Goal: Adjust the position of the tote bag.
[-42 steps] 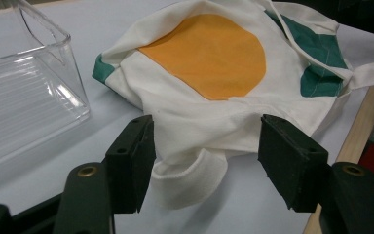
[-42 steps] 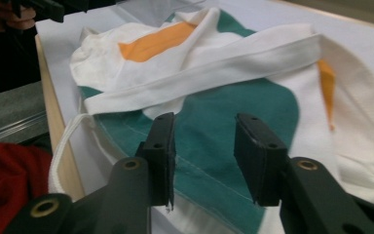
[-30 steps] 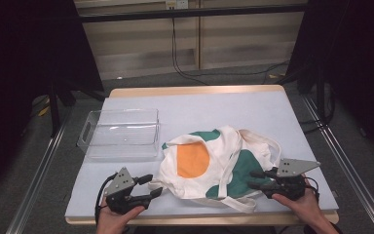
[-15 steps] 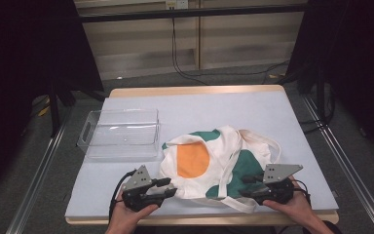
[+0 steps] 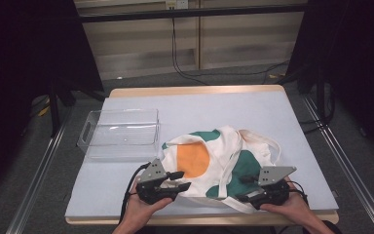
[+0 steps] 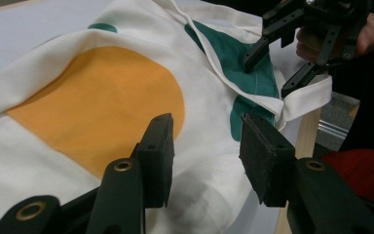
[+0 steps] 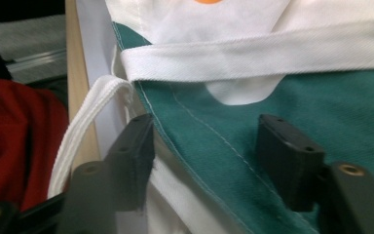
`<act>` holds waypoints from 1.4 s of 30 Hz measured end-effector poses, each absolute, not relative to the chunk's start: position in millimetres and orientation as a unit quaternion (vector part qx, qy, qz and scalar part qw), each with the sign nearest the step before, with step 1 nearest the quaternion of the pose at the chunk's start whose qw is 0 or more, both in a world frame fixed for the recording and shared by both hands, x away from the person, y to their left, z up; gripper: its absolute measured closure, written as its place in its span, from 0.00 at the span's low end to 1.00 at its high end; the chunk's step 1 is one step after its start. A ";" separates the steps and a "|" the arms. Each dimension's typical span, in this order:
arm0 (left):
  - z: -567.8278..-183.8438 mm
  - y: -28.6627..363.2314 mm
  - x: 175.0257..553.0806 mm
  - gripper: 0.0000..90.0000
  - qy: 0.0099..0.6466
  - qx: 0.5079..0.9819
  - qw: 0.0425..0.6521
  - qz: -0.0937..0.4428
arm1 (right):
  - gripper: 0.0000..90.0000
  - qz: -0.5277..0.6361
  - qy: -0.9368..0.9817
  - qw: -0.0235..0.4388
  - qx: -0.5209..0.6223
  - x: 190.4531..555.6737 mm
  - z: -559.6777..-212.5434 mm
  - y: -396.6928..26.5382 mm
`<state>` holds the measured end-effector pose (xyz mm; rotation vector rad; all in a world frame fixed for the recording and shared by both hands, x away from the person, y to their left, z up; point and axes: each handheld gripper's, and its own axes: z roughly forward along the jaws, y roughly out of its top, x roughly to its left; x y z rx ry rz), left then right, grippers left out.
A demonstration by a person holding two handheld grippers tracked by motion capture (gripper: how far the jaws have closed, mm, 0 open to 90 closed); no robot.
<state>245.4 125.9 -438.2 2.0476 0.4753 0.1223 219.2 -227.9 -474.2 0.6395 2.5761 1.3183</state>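
Here, at the near edge of the table (image 5: pixel 272 105), a person's two hands hold a gripper each, both aimed at a crumpled cloth bag (image 5: pixel 213 158) that lies toward the near right part of the tabletop. The left hand (image 5: pixel 139 214) grips the left gripper (image 5: pixel 181 180), whose jaws stand spread apart just at the bag's near left edge, close to its orange circle (image 5: pixel 193 159); in the left gripper view the two black pads hover over the white cloth (image 6: pixel 209 161) with the orange patch (image 6: pixel 102 107) just beyond them, and nothing is pinched between them. The right hand (image 5: pixel 292 209) holds the right gripper (image 5: pixel 243 189) at the bag's near right corner, jaws also parted, one above and one below the cloth's edge as the left gripper view shows it (image 6: pixel 277 63). In the right gripper view the spread pads straddle a green patch (image 7: pixel 272 122) with a stitched seam, a white strap (image 7: pixel 253 56) crossing just beyond, and a white cord handle (image 7: pixel 85 126) hanging over the table's wooden edge (image 7: pixel 80 78) beside red fabric (image 7: pixel 17 141). Farther back, near the left edge of the table, sits a clear plastic bin (image 5: pixel 119 132), well apart from the bag. Beyond the far edge, cables (image 5: pixel 180 53) run down across the floor.
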 end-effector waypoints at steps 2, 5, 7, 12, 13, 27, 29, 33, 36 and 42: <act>-444.5 118.4 243.7 0.59 0.188 0.853 0.484 0.048 | 0.42 0.435 0.870 0.097 0.211 218.3 -476.6 -225.6; -450.8 112.5 240.8 0.53 0.170 0.860 0.479 0.038 | 0.42 0.428 0.873 0.106 0.208 217.5 -478.5 -223.3; -455.3 110.6 240.6 0.50 0.163 0.865 0.474 0.030 | 0.44 0.420 0.878 0.112 0.203 218.6 -481.2 -221.5; -461.9 103.1 235.3 0.39 0.143 0.877 0.458 0.027 | 0.52 0.410 0.880 0.119 0.206 219.2 -481.3 -219.9; -462.7 101.5 233.9 0.37 0.140 0.881 0.451 0.032 | 0.52 0.411 0.879 0.115 0.211 220.1 -481.1 -220.5; -466.3 100.5 244.4 0.61 0.154 0.881 0.446 0.019 | 0.86 0.434 0.866 0.077 0.237 234.2 -474.6 -225.8; -463.2 98.7 245.9 0.66 0.149 0.881 0.449 0.016 | 0.90 0.442 0.862 0.072 0.238 234.8 -472.5 -227.8; -461.7 100.7 247.4 0.87 0.152 0.878 0.453 0.008 | 0.96 0.447 0.860 0.076 0.234 238.4 -468.8 -226.3; -462.0 101.4 248.9 0.91 0.157 0.874 0.460 0.003 | 0.96 0.451 0.859 0.071 0.232 241.4 -467.2 -226.0; -460.6 99.7 248.3 0.71 0.156 0.874 0.461 0.013 | 0.97 0.463 0.852 0.078 0.231 241.3 -460.2 -227.2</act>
